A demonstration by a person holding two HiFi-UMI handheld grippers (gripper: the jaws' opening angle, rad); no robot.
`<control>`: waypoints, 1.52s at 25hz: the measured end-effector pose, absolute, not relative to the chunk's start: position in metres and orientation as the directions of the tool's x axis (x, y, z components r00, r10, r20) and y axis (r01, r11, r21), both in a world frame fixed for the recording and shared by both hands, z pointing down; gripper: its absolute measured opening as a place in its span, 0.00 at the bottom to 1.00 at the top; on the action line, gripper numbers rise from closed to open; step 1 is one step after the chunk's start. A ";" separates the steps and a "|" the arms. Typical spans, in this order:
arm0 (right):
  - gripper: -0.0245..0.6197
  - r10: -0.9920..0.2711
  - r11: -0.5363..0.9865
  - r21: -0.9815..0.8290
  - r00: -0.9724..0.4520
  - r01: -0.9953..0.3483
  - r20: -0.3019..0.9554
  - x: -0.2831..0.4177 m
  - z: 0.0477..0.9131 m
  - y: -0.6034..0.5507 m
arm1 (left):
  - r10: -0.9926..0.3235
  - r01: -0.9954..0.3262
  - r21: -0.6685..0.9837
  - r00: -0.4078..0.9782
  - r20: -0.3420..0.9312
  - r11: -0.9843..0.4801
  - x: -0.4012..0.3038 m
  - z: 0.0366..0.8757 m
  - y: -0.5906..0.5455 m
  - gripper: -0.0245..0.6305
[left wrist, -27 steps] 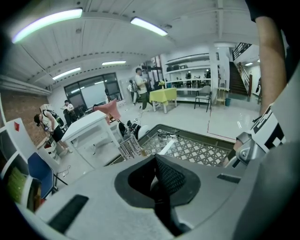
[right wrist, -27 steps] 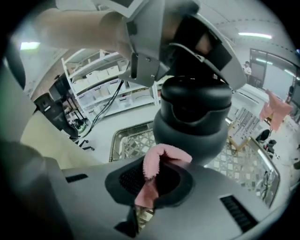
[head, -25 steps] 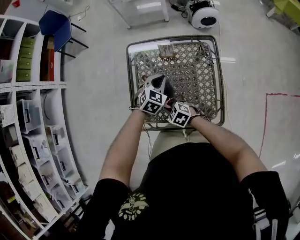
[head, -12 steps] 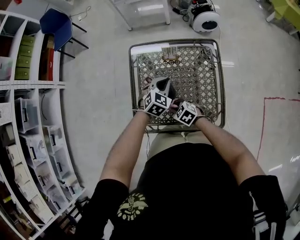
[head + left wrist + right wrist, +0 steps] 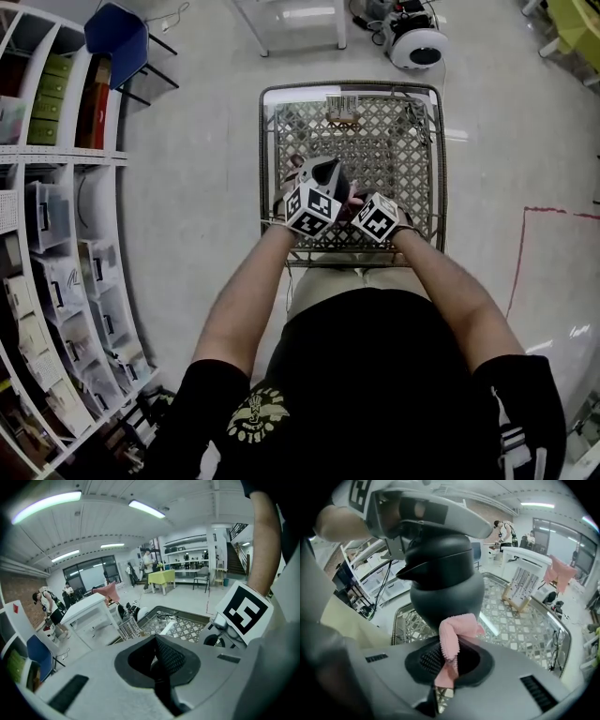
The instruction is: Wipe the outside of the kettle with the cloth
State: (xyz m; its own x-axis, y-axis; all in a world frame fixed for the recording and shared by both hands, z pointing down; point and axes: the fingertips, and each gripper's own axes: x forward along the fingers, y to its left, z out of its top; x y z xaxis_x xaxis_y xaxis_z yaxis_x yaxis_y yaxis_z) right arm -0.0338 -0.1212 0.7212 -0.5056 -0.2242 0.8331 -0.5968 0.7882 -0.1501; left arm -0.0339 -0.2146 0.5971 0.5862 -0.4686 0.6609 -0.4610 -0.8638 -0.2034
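A dark grey kettle (image 5: 440, 583) is held up over the lattice table (image 5: 441, 187). In the head view the kettle (image 5: 330, 174) shows just beyond my left gripper (image 5: 319, 185). That gripper (image 5: 159, 660) reaches over the kettle's top with its jaws together; a thin dark part runs between them, and the kettle's body is hidden in the left gripper view. My right gripper (image 5: 447, 660) is shut on a pink cloth (image 5: 457, 630), whose folded end lies against the kettle's lower belly. In the head view the right gripper (image 5: 356, 201) sits just right of the kettle.
A small wooden rack (image 5: 520, 590) stands at the table's far side, with cables near the far right corner (image 5: 417, 117). Shelving (image 5: 56, 234) lines the left. A blue chair (image 5: 114, 37) and a round white device (image 5: 419, 47) stand beyond the table. People are in the background.
My right gripper has slid a little to the right and away along the kettle's side, cloth still pinched. The left gripper and the kettle have stayed put.
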 end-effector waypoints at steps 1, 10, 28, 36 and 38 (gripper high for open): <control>0.08 -0.227 0.783 -0.153 -0.507 -0.603 0.832 -0.031 0.722 -0.125 | -0.469 -0.466 -0.201 0.581 0.665 -0.862 -0.035 0.598 -0.213 0.05; 0.08 -0.155 0.850 -0.150 -0.512 -0.505 0.845 -0.019 0.730 -0.165 | -0.487 -0.485 -0.210 0.565 0.665 -0.849 -0.032 0.597 -0.218 0.05; 0.08 -0.063 0.854 -0.282 -0.624 -0.437 0.779 -0.060 0.728 -0.100 | -0.505 -0.505 -0.218 0.547 0.667 -0.835 -0.040 0.595 -0.221 0.05; 0.08 -0.111 0.795 -0.347 -0.681 -0.498 0.724 -0.099 0.702 -0.076 | -0.498 -0.504 -0.211 0.546 0.674 -0.837 -0.038 0.599 -0.220 0.05; 0.08 -0.128 0.782 -0.351 -0.684 -0.515 0.718 -0.099 0.702 -0.076 | -0.497 -0.504 -0.209 0.545 0.676 -0.838 -0.037 0.599 -0.219 0.05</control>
